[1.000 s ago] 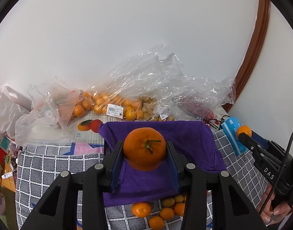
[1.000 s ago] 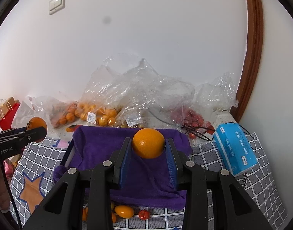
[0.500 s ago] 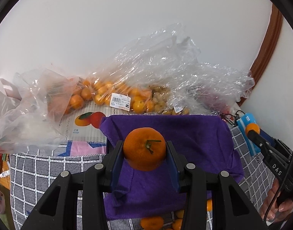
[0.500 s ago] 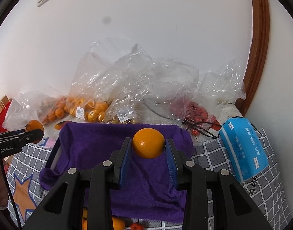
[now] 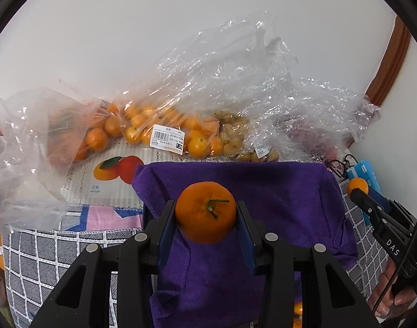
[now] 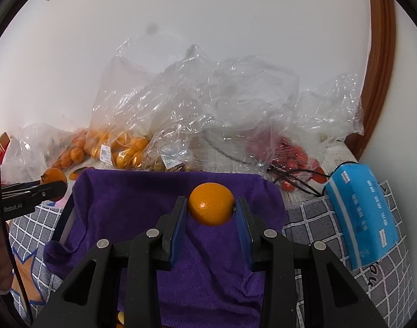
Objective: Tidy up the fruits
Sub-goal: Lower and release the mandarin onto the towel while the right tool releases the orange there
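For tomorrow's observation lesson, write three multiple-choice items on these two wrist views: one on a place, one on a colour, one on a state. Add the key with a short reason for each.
1. Where does the blue packet lie?
A. on the checked cloth, right of the purple towel
B. inside a clear plastic bag
C. on top of the purple towel

2. What colour is the small fruit in the rightmost clear bag?
A. green
B. red
C. white

3. What is the state of the left gripper?
A. open and empty
B. shut on a banana
C. shut on a stemmed orange

Key: 1 A, the packet rests on the grey grid-patterned cloth beside the towel's right edge. 2 B, red fruit shows through the plastic. 3 C, both blue pads press the orange's sides, its green stem facing the camera.
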`<move>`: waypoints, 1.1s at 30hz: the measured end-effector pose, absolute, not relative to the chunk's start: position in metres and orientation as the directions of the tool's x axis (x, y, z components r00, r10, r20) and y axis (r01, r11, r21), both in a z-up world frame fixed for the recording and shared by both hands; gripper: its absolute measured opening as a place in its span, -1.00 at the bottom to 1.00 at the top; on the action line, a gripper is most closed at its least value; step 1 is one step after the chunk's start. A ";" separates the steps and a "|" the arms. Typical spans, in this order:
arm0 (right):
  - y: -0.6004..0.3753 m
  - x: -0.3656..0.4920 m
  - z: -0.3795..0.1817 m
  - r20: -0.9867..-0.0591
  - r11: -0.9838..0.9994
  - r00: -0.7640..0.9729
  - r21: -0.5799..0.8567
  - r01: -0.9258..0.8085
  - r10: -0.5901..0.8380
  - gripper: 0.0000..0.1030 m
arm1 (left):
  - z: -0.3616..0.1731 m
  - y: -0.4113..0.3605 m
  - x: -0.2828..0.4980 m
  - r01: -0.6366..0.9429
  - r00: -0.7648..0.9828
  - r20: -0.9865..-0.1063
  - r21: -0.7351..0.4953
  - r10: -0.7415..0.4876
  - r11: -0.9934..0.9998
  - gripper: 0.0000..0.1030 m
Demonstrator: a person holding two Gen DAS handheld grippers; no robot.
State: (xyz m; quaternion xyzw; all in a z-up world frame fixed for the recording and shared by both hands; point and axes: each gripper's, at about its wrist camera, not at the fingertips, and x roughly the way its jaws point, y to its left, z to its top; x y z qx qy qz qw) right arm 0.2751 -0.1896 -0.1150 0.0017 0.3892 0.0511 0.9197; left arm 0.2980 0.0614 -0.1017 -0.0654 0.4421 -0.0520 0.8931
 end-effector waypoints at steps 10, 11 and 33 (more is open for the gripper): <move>-0.189 0.294 -0.149 -0.763 0.993 0.638 0.053 -0.102 0.106 -0.31 | -0.120 0.050 0.316 0.049 0.569 -0.808 -0.151 -0.152 0.987 -0.22; -0.189 0.295 -0.152 -0.766 0.994 0.634 0.051 -0.101 0.103 -0.31 | -0.123 0.050 0.318 0.050 0.564 -0.811 -0.154 -0.154 0.987 -0.22; -0.183 0.314 -0.201 -0.827 0.993 0.553 0.050 -0.103 0.099 -0.31 | -0.171 0.048 0.338 0.035 0.481 -0.863 -0.158 -0.155 0.987 -0.22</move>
